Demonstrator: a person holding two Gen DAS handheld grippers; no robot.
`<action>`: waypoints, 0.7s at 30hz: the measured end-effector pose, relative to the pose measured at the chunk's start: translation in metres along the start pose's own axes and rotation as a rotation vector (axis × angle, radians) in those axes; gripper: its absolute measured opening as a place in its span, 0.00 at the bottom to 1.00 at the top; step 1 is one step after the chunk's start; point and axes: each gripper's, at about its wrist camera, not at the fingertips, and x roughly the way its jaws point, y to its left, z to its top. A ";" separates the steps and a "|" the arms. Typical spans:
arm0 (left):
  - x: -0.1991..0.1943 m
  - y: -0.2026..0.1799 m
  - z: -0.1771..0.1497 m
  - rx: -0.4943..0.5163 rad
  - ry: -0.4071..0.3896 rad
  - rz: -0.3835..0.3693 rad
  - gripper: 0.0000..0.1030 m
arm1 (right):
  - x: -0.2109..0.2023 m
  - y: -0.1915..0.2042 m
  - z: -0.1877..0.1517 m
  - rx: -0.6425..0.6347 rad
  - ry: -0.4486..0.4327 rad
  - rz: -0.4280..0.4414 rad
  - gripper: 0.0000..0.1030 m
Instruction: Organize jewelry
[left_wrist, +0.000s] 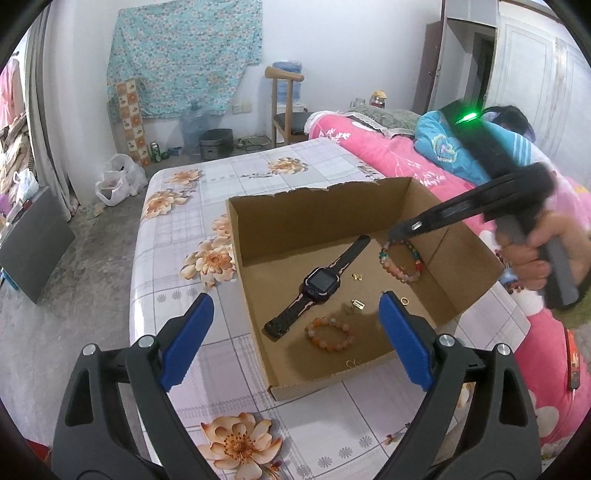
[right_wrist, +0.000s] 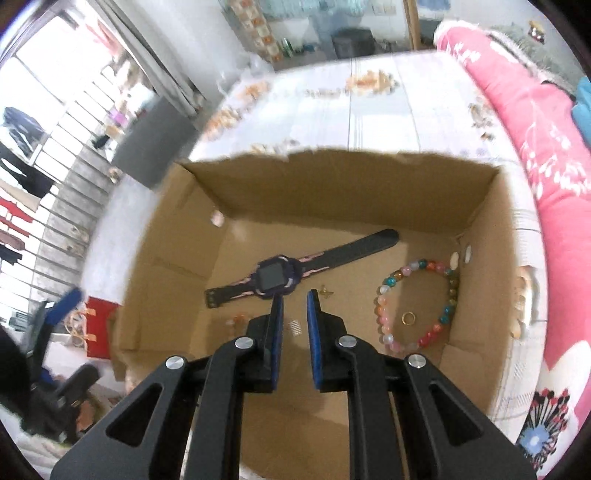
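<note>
- Blue-padded left gripper (left_wrist: 295, 339) fills the lower frame, spread wide and empty, straddling the near wall of the cardboard box (left_wrist: 369, 201).
- Right gripper (right_wrist: 295, 314), nearly clenched with nothing between its pads, hangs above the box floor.
- Already inside, centre frame: watch (left_wrist: 317, 284), multicoloured bead bracelet (left_wrist: 400, 260), orange bracelet (left_wrist: 328, 330), gold ring (left_wrist: 403, 301), small charms; sorting looks nearly done.
- Box sits on a floral sheet (left_wrist: 229, 173); pink quilt (left_wrist: 373, 147) at right, concrete floor at left.

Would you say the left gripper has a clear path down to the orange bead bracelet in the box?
Probably yes: the left gripper is open above the open-topped cardboard box, and the orange bead bracelet lies uncovered between its fingertips.
</note>
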 end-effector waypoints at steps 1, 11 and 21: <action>-0.001 0.001 -0.002 -0.005 0.001 0.001 0.85 | -0.011 0.000 -0.004 -0.003 -0.033 0.007 0.22; 0.005 0.023 -0.031 -0.151 0.057 0.000 0.87 | -0.089 -0.033 -0.076 0.113 -0.330 -0.053 0.47; 0.027 0.028 -0.046 -0.230 0.114 -0.040 0.87 | -0.076 -0.093 -0.126 0.391 -0.360 -0.011 0.48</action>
